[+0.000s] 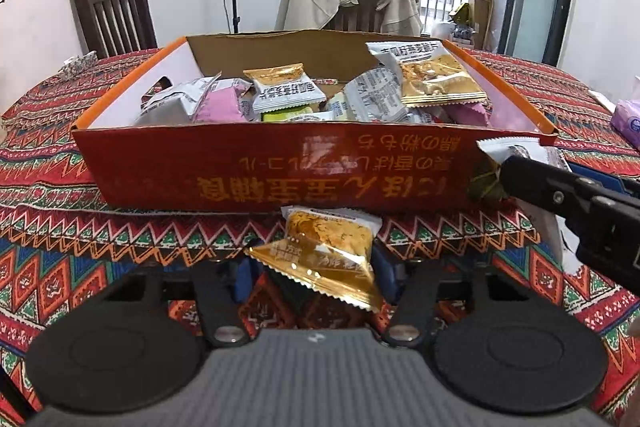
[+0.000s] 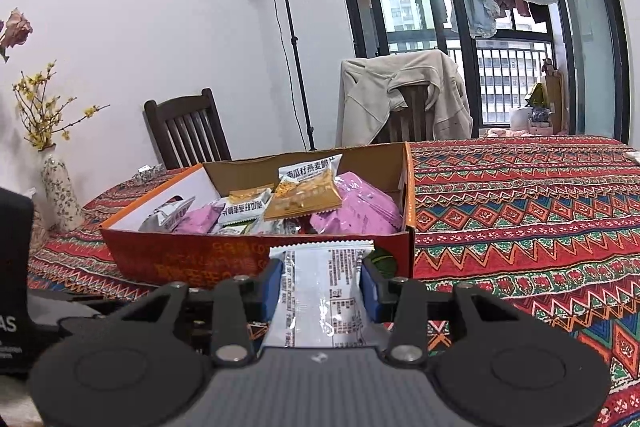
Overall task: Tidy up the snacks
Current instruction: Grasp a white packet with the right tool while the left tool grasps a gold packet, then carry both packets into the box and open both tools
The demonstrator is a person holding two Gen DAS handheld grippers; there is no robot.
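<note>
A red and orange cardboard box (image 1: 280, 171) holds several snack packets in gold, silver and pink. In front of its near wall, a gold snack packet (image 1: 328, 251) sits crumpled between the blue pads of my left gripper (image 1: 316, 271), which press on both of its sides just above the patterned tablecloth. My right gripper (image 2: 320, 287) is shut on a white packet (image 2: 320, 303) with printed text, held just before the box's near right corner (image 2: 404, 247). In the left wrist view that gripper's black finger (image 1: 560, 191) and the white packet (image 1: 512, 149) show at the right.
A small green wrapped item (image 1: 486, 183) lies against the box's right front corner. A purple tissue pack (image 1: 628, 119) is at the table's right edge. A flower vase (image 2: 56, 195) stands far left. Two chairs (image 1: 112, 15), one draped with a beige jacket (image 2: 404, 95), stand behind the table.
</note>
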